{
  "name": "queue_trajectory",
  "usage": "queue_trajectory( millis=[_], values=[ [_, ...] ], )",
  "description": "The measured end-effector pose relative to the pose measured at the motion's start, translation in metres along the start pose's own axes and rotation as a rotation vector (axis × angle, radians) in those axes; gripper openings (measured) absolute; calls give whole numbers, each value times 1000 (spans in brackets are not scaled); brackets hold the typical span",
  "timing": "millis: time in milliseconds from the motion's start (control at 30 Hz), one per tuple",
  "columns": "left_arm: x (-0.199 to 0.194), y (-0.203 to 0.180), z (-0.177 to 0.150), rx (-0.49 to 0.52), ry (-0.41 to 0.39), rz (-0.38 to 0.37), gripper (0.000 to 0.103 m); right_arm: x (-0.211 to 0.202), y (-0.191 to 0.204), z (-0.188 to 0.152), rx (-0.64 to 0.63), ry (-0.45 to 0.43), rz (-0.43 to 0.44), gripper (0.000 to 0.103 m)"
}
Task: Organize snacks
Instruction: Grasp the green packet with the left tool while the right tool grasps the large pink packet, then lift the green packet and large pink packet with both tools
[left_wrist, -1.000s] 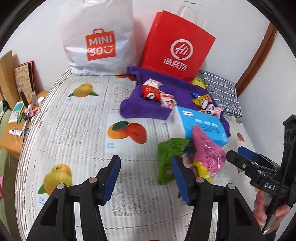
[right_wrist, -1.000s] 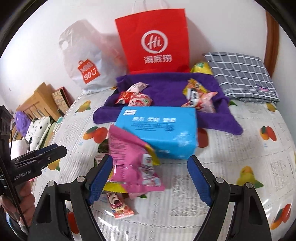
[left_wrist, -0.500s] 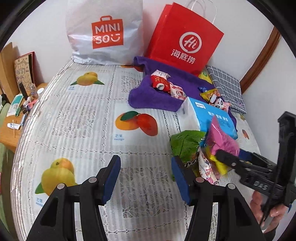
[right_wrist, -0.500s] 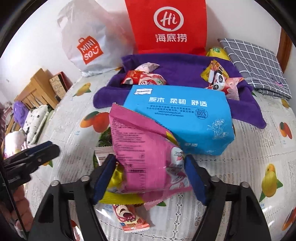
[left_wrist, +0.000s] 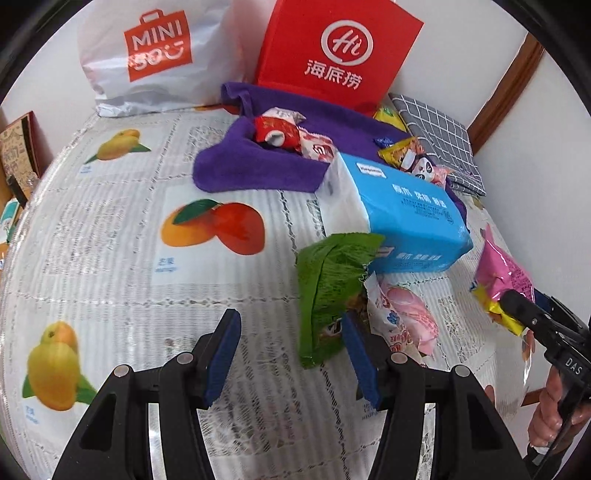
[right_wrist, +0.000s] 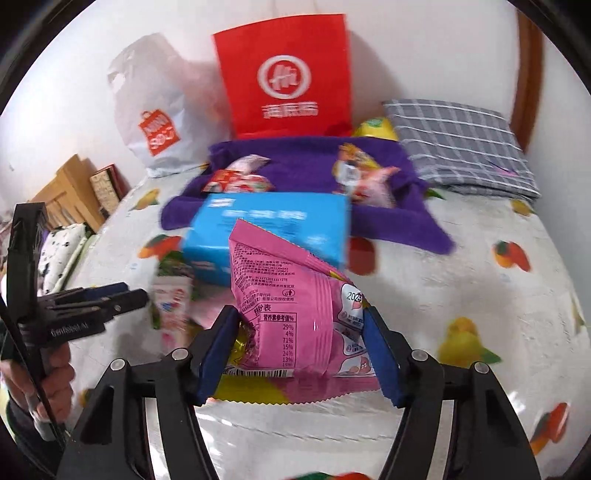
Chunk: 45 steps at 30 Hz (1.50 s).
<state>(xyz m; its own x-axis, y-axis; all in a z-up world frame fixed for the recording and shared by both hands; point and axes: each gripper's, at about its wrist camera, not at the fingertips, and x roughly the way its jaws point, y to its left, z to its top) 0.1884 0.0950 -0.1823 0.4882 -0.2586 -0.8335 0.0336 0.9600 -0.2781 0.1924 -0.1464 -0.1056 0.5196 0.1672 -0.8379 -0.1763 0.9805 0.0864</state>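
Note:
My right gripper (right_wrist: 299, 350) is shut on a pink snack bag (right_wrist: 295, 314) and holds it above the bed; a yellow packet (right_wrist: 240, 343) sits squeezed beside it. The pink bag also shows in the left wrist view (left_wrist: 502, 273), with the right gripper (left_wrist: 517, 306) on it. My left gripper (left_wrist: 291, 350) is open and empty, low over the bedspread, its right finger next to a green snack bag (left_wrist: 328, 288) and a pale pink packet (left_wrist: 402, 314). A blue tissue pack (left_wrist: 402, 214) lies behind them. A purple towel (left_wrist: 255, 166) holds several small snacks.
A red paper bag (left_wrist: 336, 48) and a white Miniso bag (left_wrist: 155, 55) lean on the wall at the back. A grey checked cushion (right_wrist: 461, 144) lies at the back right. The fruit-print bedspread (left_wrist: 110, 229) stretches left. A wooden side table (right_wrist: 70, 192) stands beyond the bed's left edge.
My right gripper closed on the pink bag and lifted it off the pile, away from the tissue pack. My left gripper moved closer to the green bag.

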Motion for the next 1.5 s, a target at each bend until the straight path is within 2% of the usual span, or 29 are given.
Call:
queue_trajectory(
  millis=[100, 233, 400, 500, 633, 767, 867, 1000, 1233, 1367, 1467, 1500],
  values=[
    [5, -1, 1, -3, 10, -11, 55, 2, -17, -6, 28, 4, -31, 67],
    [11, -6, 2, 2, 23, -20, 55, 9, -32, -11, 65, 15, -31, 67],
    [21, -14, 7, 6, 41, -23, 55, 25, -37, -19, 67, 45, -37, 67],
    [26, -18, 11, 10, 43, -30, 55, 25, -38, -22, 57, 29, -33, 67],
    [33, -24, 18, 11, 43, -21, 55, 27, -41, -21, 51, 25, -26, 67],
    [37, -31, 18, 32, 13, 19, 55, 34, -44, -24, 61, 29, -33, 67],
    [35, -30, 15, 43, -6, 16, 54, 36, -47, -27, 71, 24, -37, 67],
    [27, -23, 12, 45, -24, 16, 48, 39, -45, -29, 60, 15, -47, 67],
    [7, -4, -5, 36, -13, 40, 48, 35, -45, -32, 40, 9, -65, 67],
    [0, 0, -12, 38, 2, 47, 49, 32, -50, -32, 71, 16, -49, 70],
    [3, 2, -15, 31, -7, 45, 51, 33, -52, -33, 89, 14, -38, 79],
    [4, 3, -16, 24, -18, 43, 52, 34, -51, -33, 90, 19, -41, 80]
  ],
)
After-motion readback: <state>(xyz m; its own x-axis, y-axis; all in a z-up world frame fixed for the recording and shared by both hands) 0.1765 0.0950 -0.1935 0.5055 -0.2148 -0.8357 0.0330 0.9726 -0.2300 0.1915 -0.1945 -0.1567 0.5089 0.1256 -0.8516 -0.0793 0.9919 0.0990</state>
